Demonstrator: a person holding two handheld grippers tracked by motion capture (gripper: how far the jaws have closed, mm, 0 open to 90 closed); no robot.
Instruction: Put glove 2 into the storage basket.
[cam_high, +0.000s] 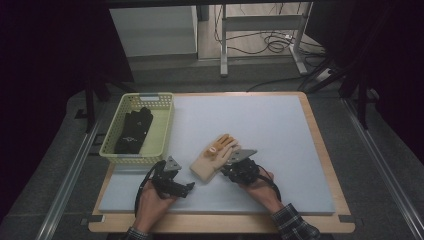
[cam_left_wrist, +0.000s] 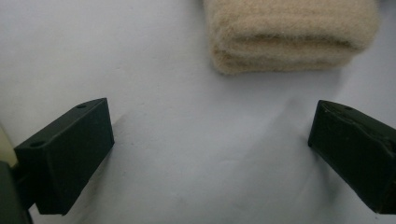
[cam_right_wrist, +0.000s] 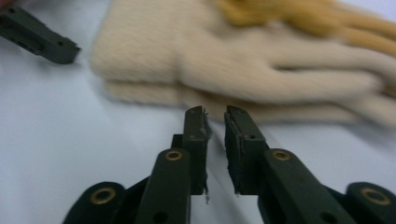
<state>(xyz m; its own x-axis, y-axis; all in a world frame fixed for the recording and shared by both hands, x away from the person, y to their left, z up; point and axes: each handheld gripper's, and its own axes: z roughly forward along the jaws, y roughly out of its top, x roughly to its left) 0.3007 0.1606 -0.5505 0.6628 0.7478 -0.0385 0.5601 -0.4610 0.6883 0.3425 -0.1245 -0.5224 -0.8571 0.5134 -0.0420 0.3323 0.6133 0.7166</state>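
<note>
A pair of cream gloves with yellow fingers (cam_high: 212, 157) lies stacked on the pale mat (cam_high: 260, 130), cuff toward me. My left gripper (cam_high: 187, 184) rests low on the mat just left of the cuff. In the left gripper view its jaws stand wide open (cam_left_wrist: 210, 154) with bare mat between them, and the cuff (cam_left_wrist: 289, 32) lies just ahead. My right gripper (cam_high: 223, 170) sits at the gloves' right side. Its jaws (cam_right_wrist: 215, 114) show a narrow gap with nothing in it, and the tips are close to the gloves' edge (cam_right_wrist: 187, 60).
A yellow-green basket (cam_high: 162, 130) stands at the mat's left edge and holds black gloves (cam_high: 132, 131). The wooden table rim (cam_high: 320, 145) frames the mat. The left gripper's jaw tip (cam_right_wrist: 42, 39) appears at the top left of the right gripper view.
</note>
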